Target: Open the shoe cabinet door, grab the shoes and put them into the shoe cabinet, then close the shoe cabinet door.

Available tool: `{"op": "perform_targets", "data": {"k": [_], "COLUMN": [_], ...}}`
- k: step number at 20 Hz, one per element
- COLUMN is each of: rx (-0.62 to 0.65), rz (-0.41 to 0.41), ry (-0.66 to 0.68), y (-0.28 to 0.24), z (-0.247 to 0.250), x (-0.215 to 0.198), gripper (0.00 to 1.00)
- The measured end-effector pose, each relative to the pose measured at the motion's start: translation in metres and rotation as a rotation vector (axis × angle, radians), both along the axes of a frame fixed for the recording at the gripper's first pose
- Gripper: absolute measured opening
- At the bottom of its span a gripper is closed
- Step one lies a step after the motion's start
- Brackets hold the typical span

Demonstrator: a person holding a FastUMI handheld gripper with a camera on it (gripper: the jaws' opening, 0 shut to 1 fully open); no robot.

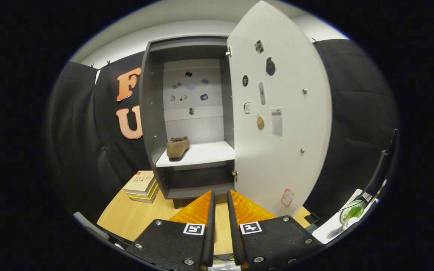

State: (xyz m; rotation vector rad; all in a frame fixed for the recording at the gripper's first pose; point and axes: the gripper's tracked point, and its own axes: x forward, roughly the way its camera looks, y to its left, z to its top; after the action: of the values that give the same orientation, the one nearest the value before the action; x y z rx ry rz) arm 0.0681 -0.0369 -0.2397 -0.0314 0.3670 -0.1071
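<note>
The grey shoe cabinet (pixel 153 124) stands on the wooden table with its white door (pixel 277 113) swung wide open to the right. A brown fuzzy shoe (pixel 177 146) lies on the left part of the white middle shelf (pixel 205 154) inside. My gripper (pixel 220 194) is in front of the cabinet's base, below the shelf and just left of the door's lower edge. Its fingers stand nearly together with a narrow gap and nothing between them.
A stack of books (pixel 141 186) lies on the table (pixel 134 218) left of the cabinet. To the right, beyond the door, a white surface holds a glass bowl with something green (pixel 350 212). Small stickers dot the door and the cabinet's back wall.
</note>
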Motion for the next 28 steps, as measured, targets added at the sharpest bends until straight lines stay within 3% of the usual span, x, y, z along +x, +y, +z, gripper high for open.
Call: {"op": "perform_targets", "data": {"k": [9, 20, 28], "rx": [0.034, 0.077, 0.060], "rz": [0.102, 0.167, 0.177], "ry": [0.234, 0.516, 0.630], "y": [0.042, 0.060, 0.064], "z": [-0.129, -0.276, -0.346], "x": [0.024, 0.055, 0.072], "gripper": [0.20, 0.20, 0.21]}}
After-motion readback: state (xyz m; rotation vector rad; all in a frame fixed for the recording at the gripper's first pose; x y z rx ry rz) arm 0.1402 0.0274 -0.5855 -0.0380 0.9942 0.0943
